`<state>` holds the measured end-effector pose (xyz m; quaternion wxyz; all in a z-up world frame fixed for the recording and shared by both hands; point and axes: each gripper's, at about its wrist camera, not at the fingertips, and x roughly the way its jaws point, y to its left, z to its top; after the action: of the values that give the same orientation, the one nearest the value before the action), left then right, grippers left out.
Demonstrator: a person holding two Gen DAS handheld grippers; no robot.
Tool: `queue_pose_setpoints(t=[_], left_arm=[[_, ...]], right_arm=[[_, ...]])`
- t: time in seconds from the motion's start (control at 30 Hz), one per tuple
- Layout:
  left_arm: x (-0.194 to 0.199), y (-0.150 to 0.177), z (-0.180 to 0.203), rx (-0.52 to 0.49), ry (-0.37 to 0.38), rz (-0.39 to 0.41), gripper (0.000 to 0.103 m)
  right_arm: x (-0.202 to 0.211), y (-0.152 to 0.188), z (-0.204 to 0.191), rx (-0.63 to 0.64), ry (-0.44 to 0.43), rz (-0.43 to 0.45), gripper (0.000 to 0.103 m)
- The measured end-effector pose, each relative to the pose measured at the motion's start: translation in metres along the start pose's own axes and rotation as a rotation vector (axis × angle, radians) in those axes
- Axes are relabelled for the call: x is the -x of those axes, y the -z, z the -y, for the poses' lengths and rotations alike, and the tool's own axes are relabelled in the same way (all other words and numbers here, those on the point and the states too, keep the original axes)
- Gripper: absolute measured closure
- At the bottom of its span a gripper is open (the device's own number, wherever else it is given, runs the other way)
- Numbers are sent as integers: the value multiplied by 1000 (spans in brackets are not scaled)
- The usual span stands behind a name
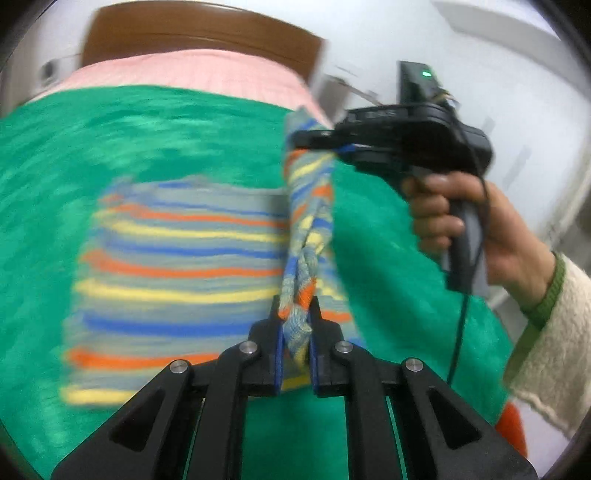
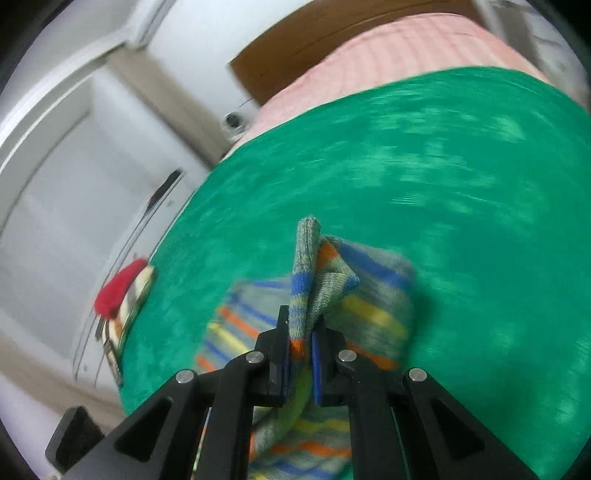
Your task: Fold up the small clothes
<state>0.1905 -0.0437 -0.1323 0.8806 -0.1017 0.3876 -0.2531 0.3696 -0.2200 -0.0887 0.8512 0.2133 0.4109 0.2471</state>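
striped knit garment (image 1: 177, 258), in blue, orange, yellow and grey bands, lies on a green blanket (image 1: 110, 140) that covers a bed; in the left wrist view most of it spreads toward 9 o'clock from the frame's centre, blurred. one edge is lifted into a twisted strip running from 6 o'clock up toward 1 o'clock. the left gripper (image 1: 295, 317) is clamped on the lower end of that strip, its pads pressed against the bunched knit. the right gripper (image 1: 314, 142), at about 1 o'clock in this view, pinches the upper end, and a hand (image 1: 480, 229) with a cream sleeve holds its handle at 3 o'clock. in the right wrist view the right gripper (image 2: 300, 332) is closed on a fold of the same garment (image 2: 369, 306), which stands up past the fingertips toward 12 o'clock. a pink sheet (image 1: 184, 70) and brown headboard (image 1: 199, 33) sit at 12 o'clock. a red-topped small item (image 2: 118, 288) rests at the blanket's edge at 9 o'clock.
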Motion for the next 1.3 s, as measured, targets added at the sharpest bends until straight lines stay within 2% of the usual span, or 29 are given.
queue_pose_setpoints(t=[0.07,0.13,0.2,0.23,0.27,0.3,0.37,0.4,0.47,0.5,0.53,0.6,0.63,0.67,0.7,0.73,0.77,0.8,0.83,0.87,0.93,0.97,1.0,1.07,1.13,1.3], left_arm=[[11,5,-28,55,-35,-4,94],[13,10,-46,64,-94,-25,88],[13,18,-59,43,-212,-60,56],[17,21,-68,44,-241,-64,50],[26,25,-75,59,-239,-51,44],[33,26,-79,73,-230,-36,43],[49,24,-89,101,-193,8,41],[55,23,-90,110,-176,25,40],[60,21,-87,111,-141,46,37],[58,20,-82,99,-137,49,36],[52,18,-76,81,-141,45,35],[33,13,-72,51,-169,20,35],[20,14,-72,45,-202,-9,39],[5,14,-78,57,-256,-51,62],[-7,13,-88,81,-300,-89,73],[-14,15,-98,112,-300,-110,72],[-15,15,-106,143,-273,-111,72],[-11,14,-109,153,-271,-115,71],[-1,12,-108,142,-310,-113,66],[7,10,-106,128,-327,-103,55],[28,8,-100,87,-402,-68,35],[38,7,-96,61,-434,-49,19],[48,6,-92,36,-462,-23,11],[56,5,-89,8,-502,7,10],[59,1,-88,-7,-532,16,10],[59,1,-85,-24,-554,17,10]], right_arm=[[-35,-4,-32,35,-10,-29,94],[-78,-1,-63,58,-15,-57,93],[-108,8,-84,78,-28,-55,84],[-120,13,-89,62,-47,-54,77],[-127,19,-94,32,-80,-52,62],[-127,27,-97,2,-120,-33,57],[-110,37,-100,2,-155,12,57],[-100,39,-104,14,-139,27,57],[-72,45,-98,41,-73,44,57],[-56,50,-96,74,-13,46,57],[-40,58,-97,123,56,45,56],[-16,80,-101,207,96,25,56],[-10,92,-101,229,92,5,56],[-7,108,-102,248,78,-19,58],[-9,126,-98,257,73,-52,59],[-16,144,-91,250,92,-100,61],[-32,164,-79,226,140,-182,67],[-43,178,-68,201,189,-226,68],[-38,185,-61,184,194,-196,68],[-28,187,-59,158,184,-162,69],[-5,188,-58,111,210,-114,58],[7,190,-60,105,230,-73,40],[22,193,-63,113,237,-22,23],[37,198,-65,132,255,24,16],[44,203,-66,151,276,26,16],[47,212,-63,151,301,19,16]])
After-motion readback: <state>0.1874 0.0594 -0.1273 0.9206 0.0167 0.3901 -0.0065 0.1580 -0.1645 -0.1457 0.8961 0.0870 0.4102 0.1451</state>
